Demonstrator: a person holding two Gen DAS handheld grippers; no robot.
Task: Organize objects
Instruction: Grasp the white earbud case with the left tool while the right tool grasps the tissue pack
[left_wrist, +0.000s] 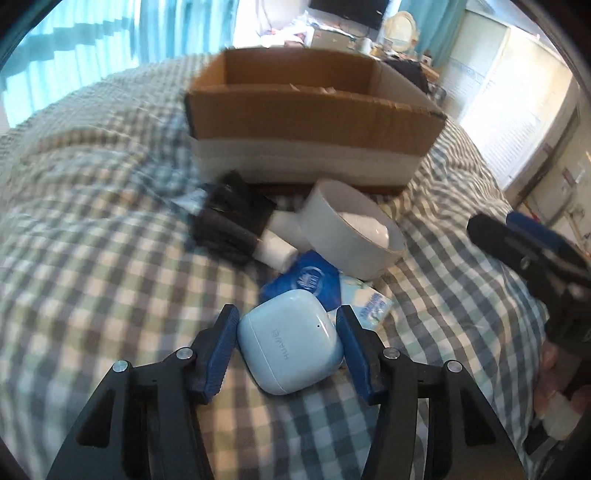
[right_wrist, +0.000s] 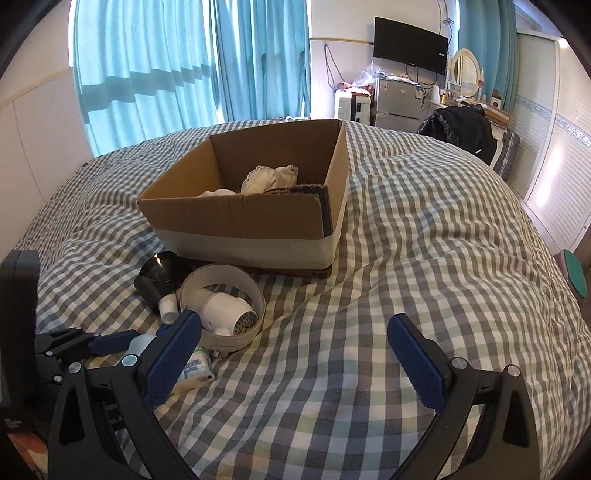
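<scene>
A pale blue earbud case (left_wrist: 290, 339) lies on the checked bedspread between the two blue pads of my left gripper (left_wrist: 286, 323); the jaws stand close on either side, with small gaps showing. Behind it lie a blue packet (left_wrist: 310, 280), a tissue pack (left_wrist: 369, 304), a white round tub (left_wrist: 354, 229) with a white object inside, a small white bottle (left_wrist: 277, 251) and dark items (left_wrist: 229, 218). An open cardboard box (left_wrist: 310, 122) stands further back. My right gripper (right_wrist: 295, 343) is open and empty over bare bedspread, right of the tub (right_wrist: 221, 306) and box (right_wrist: 251, 206).
The box holds white cloth (right_wrist: 269, 179). The bed (right_wrist: 424, 258) stretches right and toward the front. Turquoise curtains (right_wrist: 184, 62), a fridge (right_wrist: 395, 99), a wall TV (right_wrist: 410, 44) and a dressing table stand beyond the bed. The left gripper shows at the left of the right wrist view (right_wrist: 74, 347).
</scene>
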